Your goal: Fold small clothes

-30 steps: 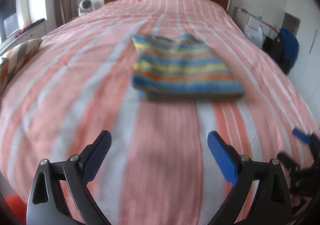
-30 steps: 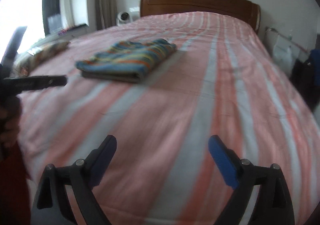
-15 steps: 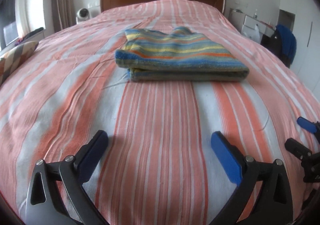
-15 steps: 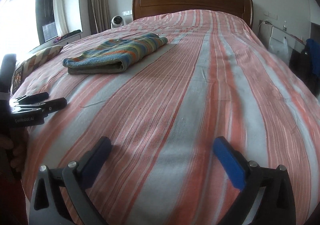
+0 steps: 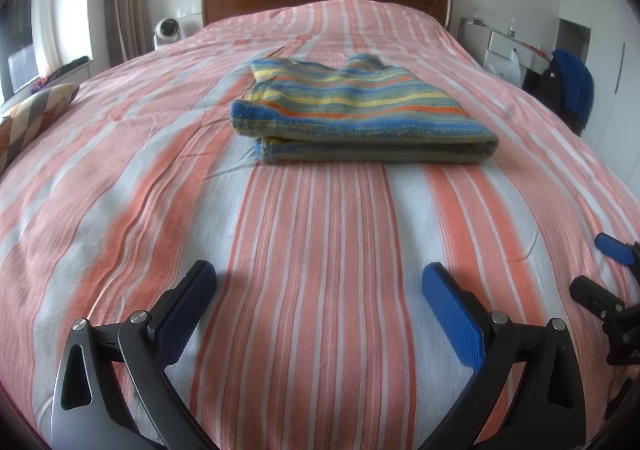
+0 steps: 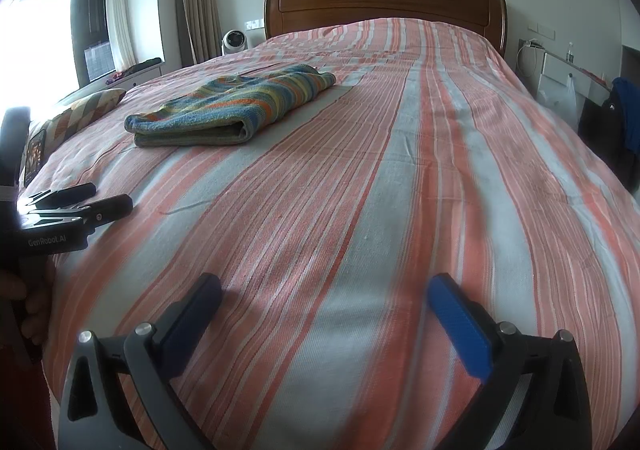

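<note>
A: Striped garment [image 5: 360, 118] first: where is it?

B: On the bed [image 5: 320, 234], lying flat in a tidy folded bundle at about 12 o'clock from the left gripper [image 5: 320, 286], well apart from it. From the right gripper [image 6: 324, 296] it sits at roughly 11 o'clock, further up the cover.

A: And the grippers?

B: Both are released. Their jaws have just been opening and now stand wide with only the striped bedspread showing between the blue pads [image 5: 452, 314] (nothing is pinched in either). Each hovers low over the near end of the bed, and the left one shows at 9 o'clock in the right wrist view.

A: So which step is this?

B: I judge the fold on this piece finished and let go; the bundle looks squared and holds its shape.

A: Next move?

B: Probably fetching another small item, though I can see none on the bed. Otherwise, a reach forward to 12 o'clock to tidy the slightly raised far edge.
</note>
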